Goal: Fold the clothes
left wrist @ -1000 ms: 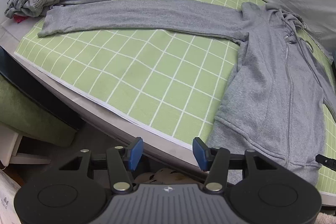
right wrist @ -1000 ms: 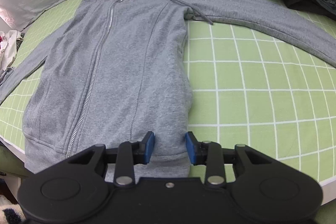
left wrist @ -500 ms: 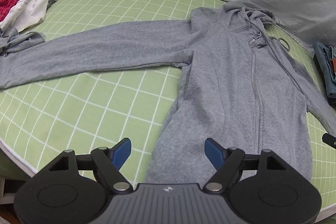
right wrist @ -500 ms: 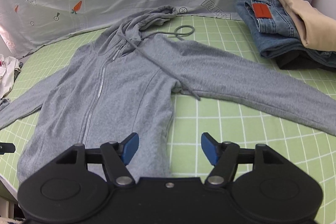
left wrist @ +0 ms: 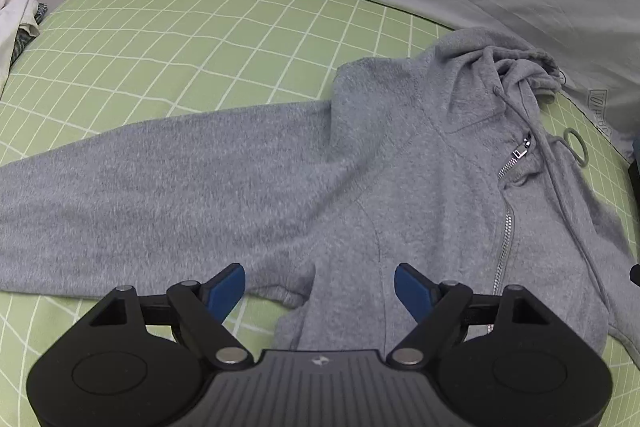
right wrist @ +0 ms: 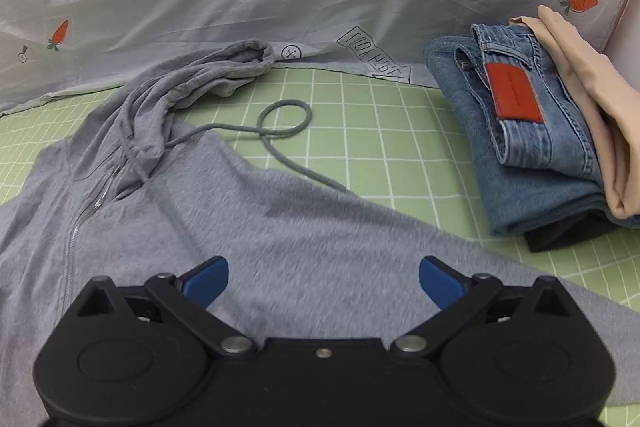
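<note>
The left gripper [left wrist: 319, 287] hung with its jaws opening, nothing clamped between the blue pads; beneath it lay the grey hoodie [left wrist: 400, 187], at the armpit where one sleeve [left wrist: 140, 195] ran off leftward. The right gripper [right wrist: 324, 281] was likewise spreading wide, grasping nothing, over the other shoulder. Ahead of it the drawstring [right wrist: 280, 123] looped on the green checked mat [right wrist: 380, 131]; folded jeans [right wrist: 520, 131] sat far right.

Hoodie sleeve [left wrist: 120, 195] cuff beyond frame edge
</note>
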`<state>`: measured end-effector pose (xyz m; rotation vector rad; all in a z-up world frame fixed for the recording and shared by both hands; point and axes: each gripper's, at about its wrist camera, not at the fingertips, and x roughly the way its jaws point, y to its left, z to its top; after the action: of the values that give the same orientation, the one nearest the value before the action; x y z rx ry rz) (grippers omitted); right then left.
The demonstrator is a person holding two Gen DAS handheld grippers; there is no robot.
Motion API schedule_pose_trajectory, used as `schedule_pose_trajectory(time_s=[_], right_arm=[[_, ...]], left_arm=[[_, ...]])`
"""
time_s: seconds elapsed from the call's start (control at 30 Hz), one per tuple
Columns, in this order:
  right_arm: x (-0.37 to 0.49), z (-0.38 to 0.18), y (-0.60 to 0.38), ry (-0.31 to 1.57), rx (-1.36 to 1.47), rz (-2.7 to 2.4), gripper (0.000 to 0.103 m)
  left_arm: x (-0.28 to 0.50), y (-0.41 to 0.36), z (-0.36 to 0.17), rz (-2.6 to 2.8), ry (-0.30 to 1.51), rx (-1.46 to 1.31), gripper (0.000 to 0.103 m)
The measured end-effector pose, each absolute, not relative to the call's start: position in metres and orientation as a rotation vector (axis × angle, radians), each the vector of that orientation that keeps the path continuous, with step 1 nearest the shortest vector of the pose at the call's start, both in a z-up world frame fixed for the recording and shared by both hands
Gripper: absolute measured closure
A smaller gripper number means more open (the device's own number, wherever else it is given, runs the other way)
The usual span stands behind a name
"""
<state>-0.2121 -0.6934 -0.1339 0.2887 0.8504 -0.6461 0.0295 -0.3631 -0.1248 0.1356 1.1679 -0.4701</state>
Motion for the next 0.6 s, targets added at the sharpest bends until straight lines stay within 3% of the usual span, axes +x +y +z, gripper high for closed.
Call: schedule_pose_trajectory(time_s=[0.13,0.3,0.37,0.53,0.6], right_arm=[[-0.177,-0.149,-0.728,0.843,0.262,-0.675,0.004],[-0.145,-0.166,-0.751,0.878,0.237,-0.646,0.033],[-0.138,-0.17,-0.754,0.889,0.239,-0.613,0.05],[-0.127,-0.175,-0.752,0.907,0.226,-0.526,0.065],[-0.125,-0.176,-0.751,0.902,0.224,-0.493,0.08]], left_arm=[[0.049,-0.382,-0.138,-0.455,1.182,0.148,0.02],[0.057,-0.396,-0.148,-0.441,1.168,0.186,0.014],[0.056,-0.398,-0.15,-0.44,1.164,0.199,0.011],[0.052,-0.405,-0.153,-0.438,1.151,0.25,0.009],[0.051,-0.406,-0.153,-0.435,1.155,0.251,0.009]])
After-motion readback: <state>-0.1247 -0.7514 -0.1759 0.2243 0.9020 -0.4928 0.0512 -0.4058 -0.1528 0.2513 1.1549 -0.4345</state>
